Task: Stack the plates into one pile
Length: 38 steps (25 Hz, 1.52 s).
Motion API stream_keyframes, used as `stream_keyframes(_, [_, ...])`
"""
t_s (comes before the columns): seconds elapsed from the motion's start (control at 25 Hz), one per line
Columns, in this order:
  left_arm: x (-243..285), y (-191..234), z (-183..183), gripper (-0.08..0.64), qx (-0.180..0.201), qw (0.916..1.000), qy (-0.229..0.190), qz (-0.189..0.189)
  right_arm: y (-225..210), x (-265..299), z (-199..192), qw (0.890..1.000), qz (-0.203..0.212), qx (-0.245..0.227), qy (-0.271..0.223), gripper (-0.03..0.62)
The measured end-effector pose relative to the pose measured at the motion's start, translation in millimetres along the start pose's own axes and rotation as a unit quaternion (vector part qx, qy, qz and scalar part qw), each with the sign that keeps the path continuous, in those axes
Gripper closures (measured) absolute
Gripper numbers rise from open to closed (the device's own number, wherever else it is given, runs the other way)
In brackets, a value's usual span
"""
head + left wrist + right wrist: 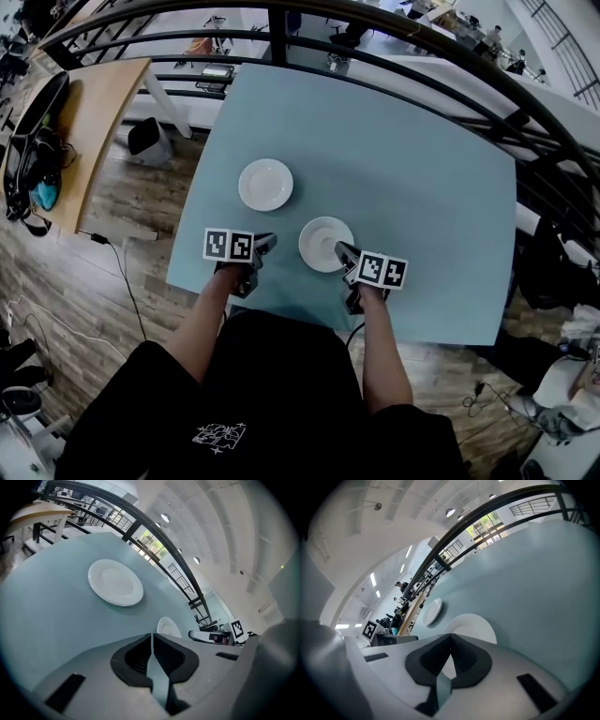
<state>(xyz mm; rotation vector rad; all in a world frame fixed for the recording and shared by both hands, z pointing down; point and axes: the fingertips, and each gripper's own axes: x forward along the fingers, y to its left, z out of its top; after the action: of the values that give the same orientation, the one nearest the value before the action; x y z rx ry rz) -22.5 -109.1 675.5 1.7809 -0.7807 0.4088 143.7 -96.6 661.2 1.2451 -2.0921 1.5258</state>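
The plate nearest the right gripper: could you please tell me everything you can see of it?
It is a round white plate, glossy like glazed ceramic, with a shallow well and a raised rim. It lies flat and right side up on the pale blue table, near the person's edge, empty and apart from the other plate. The right gripper, jaws together, has its tip at the plate's near right rim; whether it touches cannot be told.
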Motion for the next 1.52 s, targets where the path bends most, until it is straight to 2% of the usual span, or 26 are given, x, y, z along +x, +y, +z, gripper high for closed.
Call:
stream_keyframes(0.28, [20.1, -20.0, -27.1, 0.536, 0.004, 0.9999, 0.016, -0.001, -37.5, -20.8, -17.8, 0.999, -0.003, 0.048, -0.007, 0.586])
stream_keyframes(0.56, [36.8, -27.8, -43.8, 0.535, -0.022, 0.9995, 0.023, -0.004, -63.9, -33.3, -23.7, 0.994, 0.007, 0.111, -0.017, 0.584])
stream_keyframes(0.92, [49.7, -32.0, -46.6, 0.512, -0.04, 0.9989, 0.021, -0.013, -73.4, -33.1, -29.7, 0.991, 0.017, 0.13, -0.013, 0.575])
stream_keyframes(1.0, [51.8, -32.5, -47.4, 0.486, -0.05, 0.9983, 0.024, -0.02, -71.8, -30.9, -30.0, 0.991, 0.023, 0.134, -0.01, 0.504])
stream_keyframes(1.04, [53.3, -32.6, -47.5, 0.479, -0.054, 0.998, 0.024, -0.021, -71.4, -29.7, -29.8, 0.991, 0.025, 0.134, -0.008, 0.495])
stream_keyframes(1.52, [66.9, -32.9, -45.9, 0.474, -0.075, 0.9967, 0.027, -0.013, -76.3, -19.3, -31.5, 0.987, 0.023, 0.157, 0.014, 0.495])
